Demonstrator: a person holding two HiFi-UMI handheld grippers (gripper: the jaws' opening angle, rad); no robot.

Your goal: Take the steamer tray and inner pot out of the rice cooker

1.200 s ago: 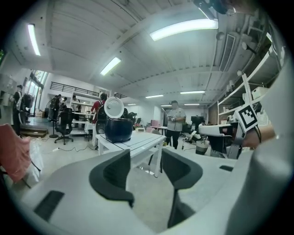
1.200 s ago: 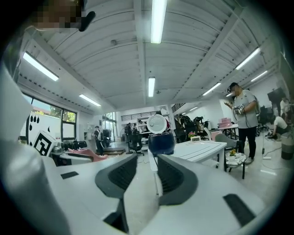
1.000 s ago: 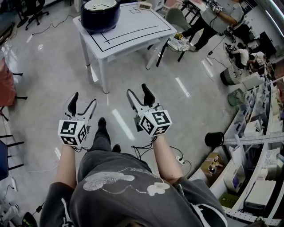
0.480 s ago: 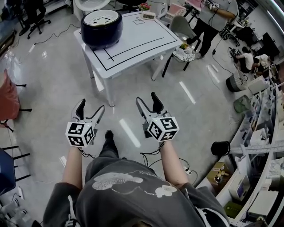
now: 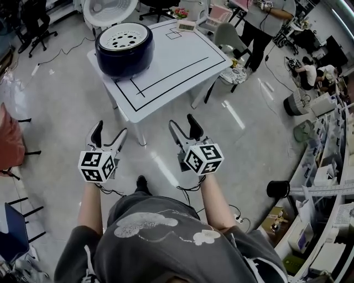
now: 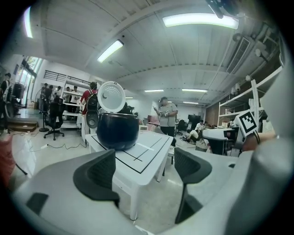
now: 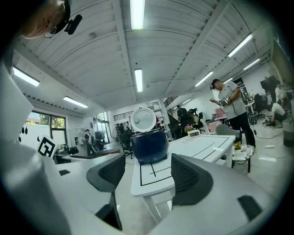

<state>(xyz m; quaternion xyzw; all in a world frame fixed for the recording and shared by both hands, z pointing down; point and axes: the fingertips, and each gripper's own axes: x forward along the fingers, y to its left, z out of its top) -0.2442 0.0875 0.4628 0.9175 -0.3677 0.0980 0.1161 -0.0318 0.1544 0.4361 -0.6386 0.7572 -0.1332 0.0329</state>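
Note:
A dark blue rice cooker [image 5: 124,52] stands on the far left corner of a white table [image 5: 182,61], its white lid [image 5: 108,8] raised. A white perforated steamer tray [image 5: 125,37] sits in its top. Both grippers hover over the floor, short of the table. My left gripper [image 5: 110,130] is open; its jaws have just been opening with nothing between them. My right gripper [image 5: 182,122] is open and empty too. The left gripper view shows the cooker [image 6: 117,131] beyond the jaws [image 6: 144,165]. The right gripper view frames the cooker [image 7: 149,144] above its jaws [image 7: 147,176].
A small clock [image 5: 186,25] sits at the table's far edge. Black lines mark the tabletop. A low round stand with flowers [image 5: 235,71] and a person [image 5: 265,22] are right of the table. A black bin [image 5: 278,189] and shelving line the right side. Office chairs stand behind.
The table and cooker have come closer and lower in the head view as the person walks toward them. Both grippers have been carried forward, still apart from the table.

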